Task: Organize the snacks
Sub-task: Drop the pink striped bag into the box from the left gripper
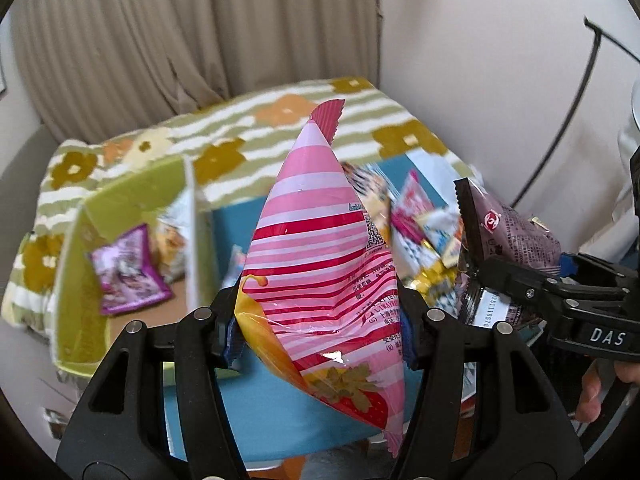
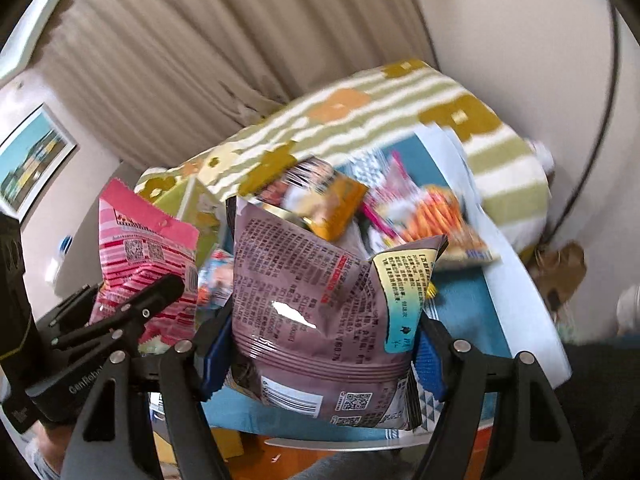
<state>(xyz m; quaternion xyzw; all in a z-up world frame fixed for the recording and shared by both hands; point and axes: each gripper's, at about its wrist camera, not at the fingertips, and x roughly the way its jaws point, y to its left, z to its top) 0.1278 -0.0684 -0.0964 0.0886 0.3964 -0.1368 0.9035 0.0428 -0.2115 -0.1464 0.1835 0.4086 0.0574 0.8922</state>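
i have the pink striped bag (image 1: pixel 320 248) pinched in the left gripper (image 1: pixel 320 320), mauve bag (image 2: pixel 324 312) clamped in the right gripper (image 2: pixel 320 360); green box (image 1: pixel 132 200) lies ahead-left (left hand nearer), both bags upright

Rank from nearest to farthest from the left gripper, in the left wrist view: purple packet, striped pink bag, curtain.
1. Striped pink bag: clamped in the left gripper.
2. Purple packet: left, inside the green box.
3. Curtain: far back, beyond the flowered blanket.
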